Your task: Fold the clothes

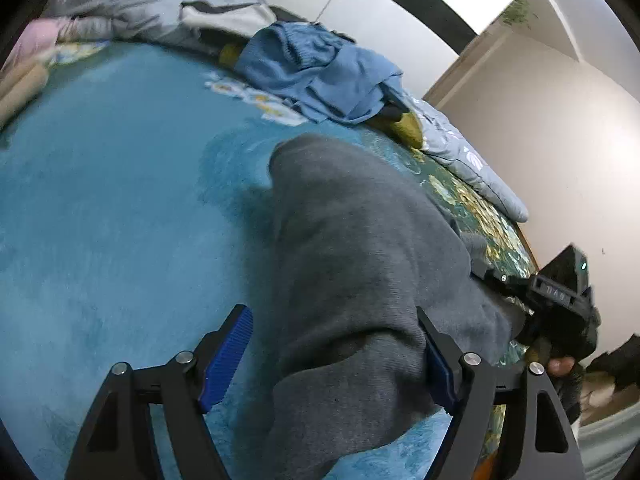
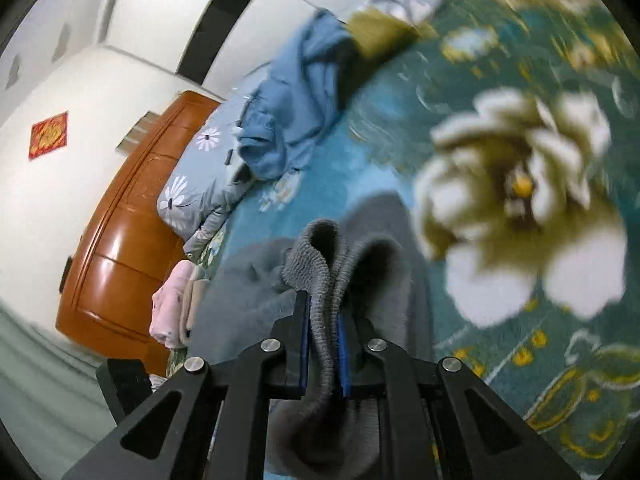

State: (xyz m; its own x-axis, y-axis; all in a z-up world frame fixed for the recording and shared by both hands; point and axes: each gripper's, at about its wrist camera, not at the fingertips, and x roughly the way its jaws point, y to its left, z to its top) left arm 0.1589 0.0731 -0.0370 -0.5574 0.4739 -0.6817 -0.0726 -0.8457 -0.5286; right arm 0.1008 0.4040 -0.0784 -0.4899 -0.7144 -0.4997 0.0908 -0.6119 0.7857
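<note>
Grey garment held up for folding over the bed

The grey garment [image 1: 360,264] is pinched in the closed right gripper [image 2: 324,354]; the left gripper [image 1: 336,364] is spread wide around its edge and should be closed before the fold is laid on the blue bedspread [image 1: 120,220].

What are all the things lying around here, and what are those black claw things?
grey garment: one, grey knit, spread on the bed between the two grippers
blue garment: one, light blue, crumpled at the far edge of the bed
olive cloth: one piece, olive yellow, partly under the blue garment
pink clothes: a small stack, pale pink, at the bed's edge by the footboard
quilt: one, pale blue with white daisies, bunched along the bed's side
bedspread: one, teal with large flowers, under everything
wooden footboard: one, orange-brown, at the bed's end
left gripper: black with blue pads, open around the grey garment
right gripper: black with blue pads, shut on a grey fold
</note>
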